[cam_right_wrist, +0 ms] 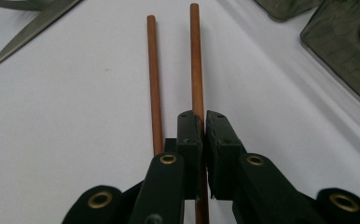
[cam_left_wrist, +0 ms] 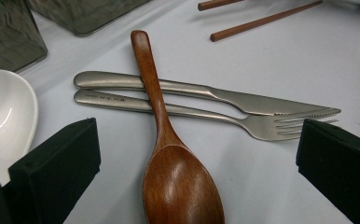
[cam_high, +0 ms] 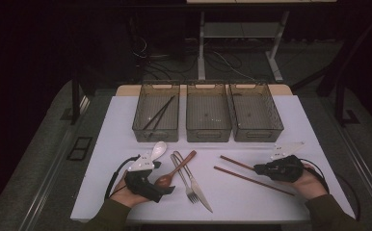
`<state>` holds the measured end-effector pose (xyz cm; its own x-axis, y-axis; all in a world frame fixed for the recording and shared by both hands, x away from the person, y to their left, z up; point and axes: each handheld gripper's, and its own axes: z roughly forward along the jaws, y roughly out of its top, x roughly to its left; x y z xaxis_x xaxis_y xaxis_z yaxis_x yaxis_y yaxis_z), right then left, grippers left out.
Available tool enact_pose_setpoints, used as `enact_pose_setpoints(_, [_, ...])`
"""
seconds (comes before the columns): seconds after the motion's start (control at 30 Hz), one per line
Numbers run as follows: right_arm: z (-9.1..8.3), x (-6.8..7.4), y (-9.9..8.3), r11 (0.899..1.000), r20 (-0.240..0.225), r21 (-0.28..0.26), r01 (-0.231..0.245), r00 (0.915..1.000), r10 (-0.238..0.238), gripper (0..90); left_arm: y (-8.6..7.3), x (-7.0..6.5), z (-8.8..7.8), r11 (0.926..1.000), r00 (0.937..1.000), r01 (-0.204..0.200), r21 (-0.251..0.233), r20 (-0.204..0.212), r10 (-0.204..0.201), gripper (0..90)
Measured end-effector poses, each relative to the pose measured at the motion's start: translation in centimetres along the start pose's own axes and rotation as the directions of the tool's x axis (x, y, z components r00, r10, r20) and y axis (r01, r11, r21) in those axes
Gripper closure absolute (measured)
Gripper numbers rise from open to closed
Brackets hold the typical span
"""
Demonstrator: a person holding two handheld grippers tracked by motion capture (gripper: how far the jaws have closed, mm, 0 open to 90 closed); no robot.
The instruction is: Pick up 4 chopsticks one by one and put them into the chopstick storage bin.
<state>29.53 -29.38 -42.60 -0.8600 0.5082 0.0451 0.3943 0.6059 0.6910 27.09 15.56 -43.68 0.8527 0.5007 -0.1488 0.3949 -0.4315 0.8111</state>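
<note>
Brown wooden chopstick, lower right of the high view: our right gripper is clenched on it, likely for sorting into a bin. Our left gripper stands released, straddling the wooden spoon on the bench.

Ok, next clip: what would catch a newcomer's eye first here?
Probably the three grey bins in a row at the far side of the white table, the left one holding dark chopsticks. Nearer, the right gripper is shut on one brown chopstick, while the left gripper stands open around a wooden spoon lying across a knife and fork.
</note>
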Motion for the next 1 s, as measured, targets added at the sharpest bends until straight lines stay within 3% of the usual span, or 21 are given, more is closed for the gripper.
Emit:
enact_pose_setpoints(0.43, [-0.7,-0.1,1.2,0.996,-0.025,-0.073,-0.045,0.9987,0.043,84.7,-0.1,0.1,-0.1,1.0,1.0,-0.007,-0.003,0.003,0.007,0.0])
enact_pose_setpoints(0.73, [-0.4,0.5,3.3,0.989,-0.043,-0.131,-0.071,0.9969,0.066,84.7,-0.1,0.0,-0.2,0.9998,0.9999,-0.012,-0.014,0.002,0.012,0.0])
enact_pose_setpoints(1.0, [0.1,0.9,5.2,0.986,-0.047,-0.147,-0.081,0.9961,0.075,84.7,-0.1,-0.1,-0.2,0.9997,0.9999,-0.017,-0.015,0.0,0.017,0.0])
